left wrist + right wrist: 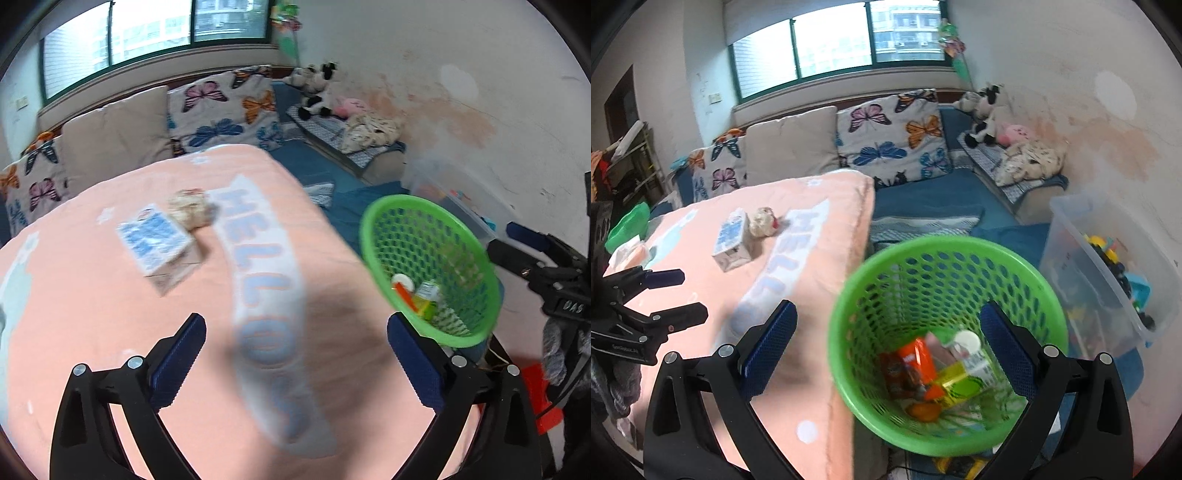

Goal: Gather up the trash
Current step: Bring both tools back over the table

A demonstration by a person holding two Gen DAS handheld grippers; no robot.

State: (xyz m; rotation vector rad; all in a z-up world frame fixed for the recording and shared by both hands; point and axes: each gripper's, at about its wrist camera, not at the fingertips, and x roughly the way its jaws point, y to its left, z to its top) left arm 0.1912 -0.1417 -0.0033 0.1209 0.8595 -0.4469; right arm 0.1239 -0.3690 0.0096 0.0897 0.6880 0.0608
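Note:
A blue and white carton [157,246] [730,240] and a crumpled paper ball [190,208] [762,220] lie side by side on the pink HELLO blanket [92,314] [820,369]. A green mesh basket [376,229] [846,291] stands at the blanket's right edge and holds several wrappers and a small bottle. My left gripper [295,354] is open and empty over the blanket, short of the carton. My right gripper [886,339] is open and empty above the basket. The left gripper also shows at the left of the right wrist view [674,295].
Butterfly cushions [894,136] and a beige cushion [792,144] line the back under the window. A blue sofa [923,203] with plush toys [986,110] lies to the right. A clear plastic bin [1071,229] of toys stands beside the basket.

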